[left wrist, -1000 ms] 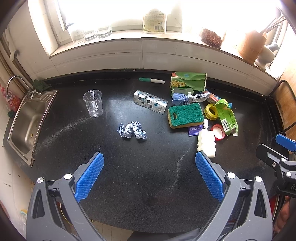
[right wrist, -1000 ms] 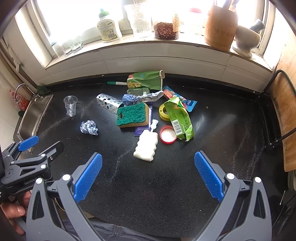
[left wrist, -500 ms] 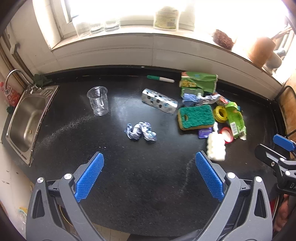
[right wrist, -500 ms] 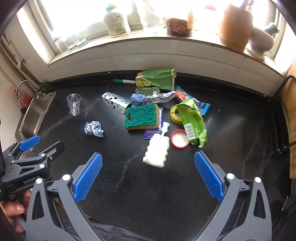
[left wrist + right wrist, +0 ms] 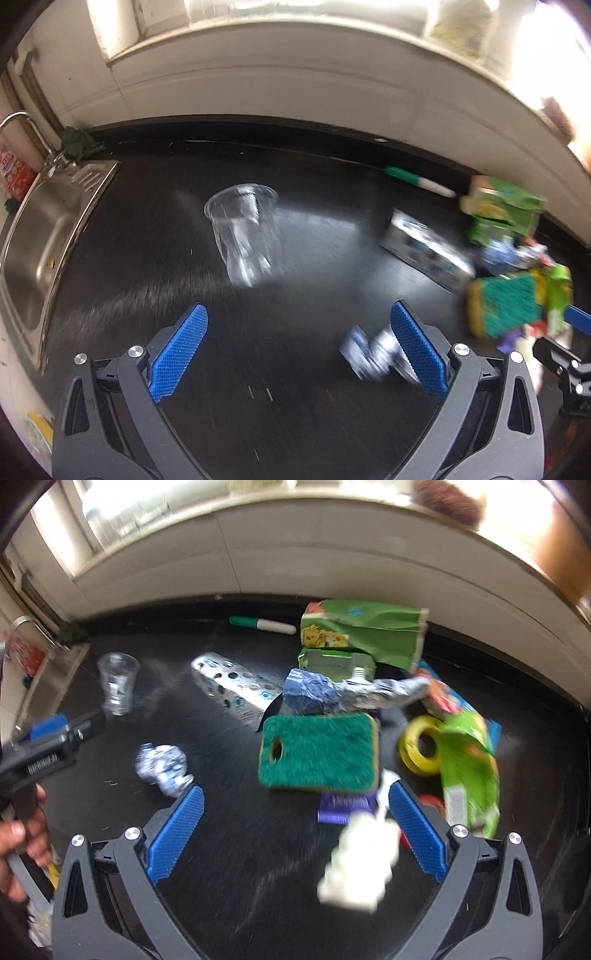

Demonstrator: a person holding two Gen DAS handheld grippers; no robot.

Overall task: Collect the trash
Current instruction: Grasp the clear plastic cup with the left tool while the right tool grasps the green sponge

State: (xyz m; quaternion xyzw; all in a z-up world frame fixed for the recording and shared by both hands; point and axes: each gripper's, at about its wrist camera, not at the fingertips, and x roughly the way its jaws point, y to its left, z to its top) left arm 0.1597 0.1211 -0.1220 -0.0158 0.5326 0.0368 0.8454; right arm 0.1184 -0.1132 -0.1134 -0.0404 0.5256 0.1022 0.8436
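A clear plastic cup point(image 5: 245, 236) stands upright on the black counter point(image 5: 295, 369), ahead of the left gripper point(image 5: 299, 350) and slightly toward its left finger, well short of being between the pads. A crumpled foil wrapper point(image 5: 369, 350) lies on the counter just beside the inner face of that gripper's right pad point(image 5: 417, 354); motion blur makes it hard to say whether the two touch. The left gripper's jaws are spread wide with nothing between them.

From the right wrist camera, a white crumpled piece point(image 5: 360, 864), perhaps a small bottle or wad, lies between the pads of the right gripper point(image 5: 293, 830), close to its right finger, apart from the left one. This gripper is also released, holding nothing. Just beyond it sits a green sponge point(image 5: 319, 751) on top of a purple wrapper point(image 5: 343, 806). Behind the sponge lie a twisted silver-blue foil point(image 5: 351, 692), a flattened green carton point(image 5: 364, 633) and a green marker point(image 5: 262, 624) near the back wall. A yellow tape ring point(image 5: 421, 749) and a green packet point(image 5: 467, 771) lie to the right. The steel sink point(image 5: 33, 236) is at the counter's far left.
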